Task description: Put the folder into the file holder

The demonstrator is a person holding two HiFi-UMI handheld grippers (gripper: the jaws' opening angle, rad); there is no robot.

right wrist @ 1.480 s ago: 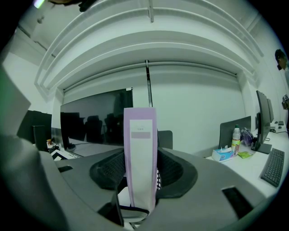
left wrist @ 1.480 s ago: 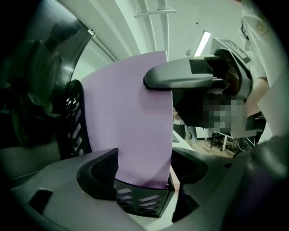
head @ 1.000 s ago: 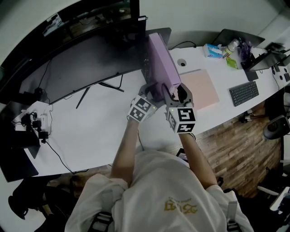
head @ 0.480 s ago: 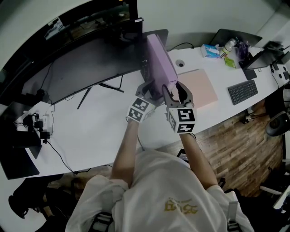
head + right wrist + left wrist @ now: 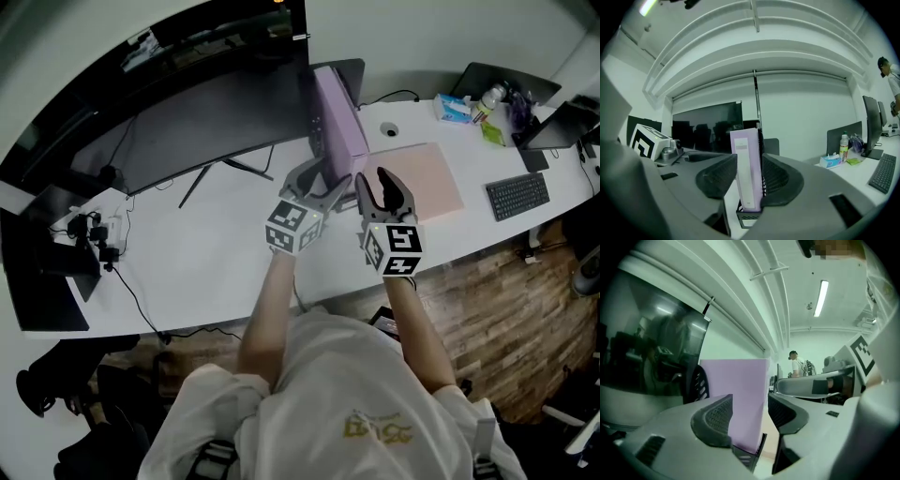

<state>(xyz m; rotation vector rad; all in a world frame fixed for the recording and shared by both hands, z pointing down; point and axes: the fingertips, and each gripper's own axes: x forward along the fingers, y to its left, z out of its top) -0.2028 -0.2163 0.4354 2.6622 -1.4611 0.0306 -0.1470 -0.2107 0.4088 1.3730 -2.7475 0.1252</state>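
A purple folder [image 5: 337, 122] stands upright in the black mesh file holder [image 5: 317, 142] on the white desk [image 5: 225, 253]. Both grippers hang just short of its near end. My left gripper [image 5: 321, 176] is open; its jaws have just been closing with nothing between them. In the left gripper view the folder [image 5: 740, 394] and holder [image 5: 751, 458] lie ahead of the left gripper [image 5: 750, 411]. My right gripper [image 5: 375, 178] is open too, its jaws just closing on nothing. The right gripper view shows the folder's spine [image 5: 746, 164] in the holder [image 5: 750, 216], beyond the right gripper [image 5: 749, 177].
A large dark monitor [image 5: 206, 112] stands left of the holder. A pink pad [image 5: 422, 183] lies to the right, then a keyboard [image 5: 517, 195], a tissue box [image 5: 455, 108] and a bottle [image 5: 487, 97]. Cables and a power strip [image 5: 89, 234] lie at the far left.
Both grippers have drawn back from the folder's near end toward me, the left one also rising. Both pairs of jaws stand narrower than before. The folder stays in the holder.
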